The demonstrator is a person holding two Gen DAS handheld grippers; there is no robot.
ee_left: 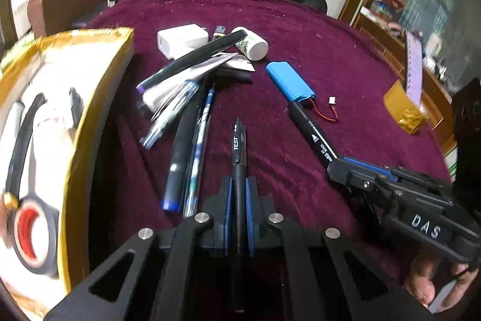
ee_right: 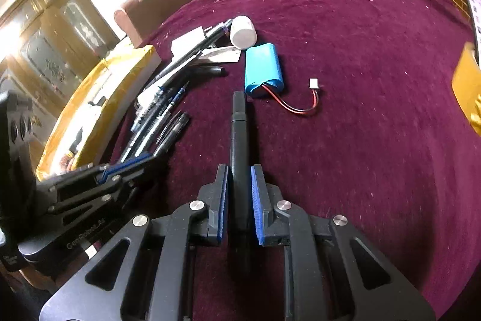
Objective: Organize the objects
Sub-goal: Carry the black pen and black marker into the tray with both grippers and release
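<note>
Left claw [ee_left: 239, 188] pinching 1 black pen [ee_left: 239, 146], right claw [ee_right: 239, 179] pinching 1 marker [ee_right: 239, 134].

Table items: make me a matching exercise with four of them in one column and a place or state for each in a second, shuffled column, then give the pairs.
Column one:
1. black pen marked TEST
2. thick black marker
3. blue battery pack
4. roll of black tape

Column two:
A. lying loose on the maroon cloth, red and black wires trailing from it
B. between the pads of the left gripper
C. inside the gold-edged box
D. between the pads of the right gripper

Pairs: 1-B, 2-D, 3-A, 4-C
</note>
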